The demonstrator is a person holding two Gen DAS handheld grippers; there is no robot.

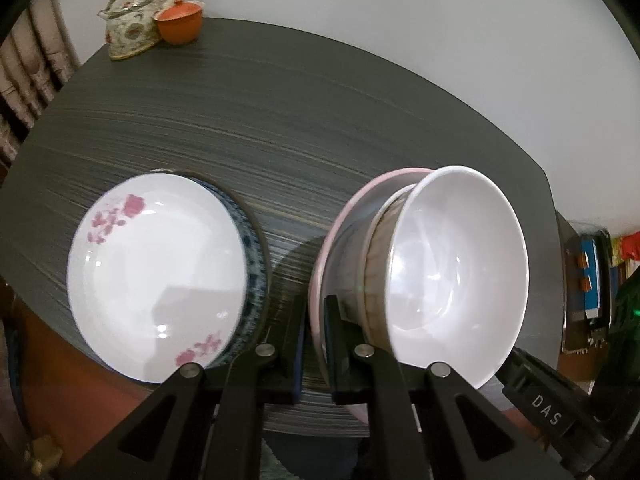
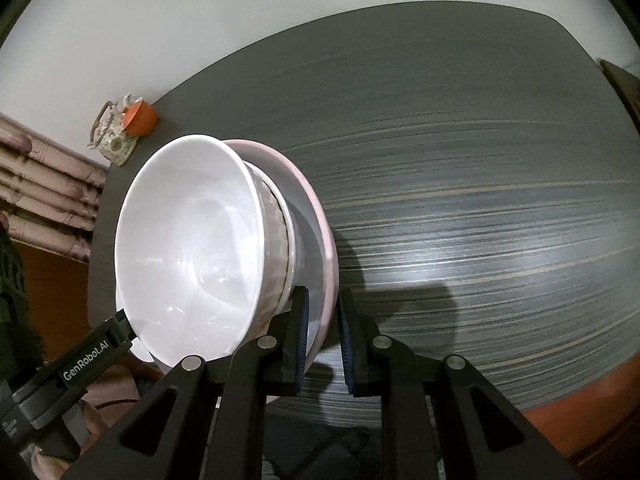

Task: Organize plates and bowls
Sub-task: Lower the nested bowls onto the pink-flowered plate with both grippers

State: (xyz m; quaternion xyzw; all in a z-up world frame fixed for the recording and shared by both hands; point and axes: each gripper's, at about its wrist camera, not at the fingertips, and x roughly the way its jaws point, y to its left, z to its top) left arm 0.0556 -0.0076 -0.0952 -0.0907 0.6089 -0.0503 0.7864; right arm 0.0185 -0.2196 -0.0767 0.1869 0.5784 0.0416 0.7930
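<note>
At the bottom centre of the frame the left gripper (image 1: 316,344) is clamped on the rim of a pink plate (image 1: 340,224), which carries a white bowl (image 1: 452,272) stacked in another bowl. At lower left a white flowered plate (image 1: 160,276) lies on a blue-patterned one on the dark table (image 1: 280,120). A teapot (image 1: 132,20) and an orange cup (image 1: 180,24) stand at upper left.

Glossy glazed white bowl (image 1: 452,272) and flowered plate (image 1: 156,276) gleam above a matt, streaky wood-grain table (image 1: 280,120); the left tool (image 1: 316,344) looks matt black plastic.
</note>
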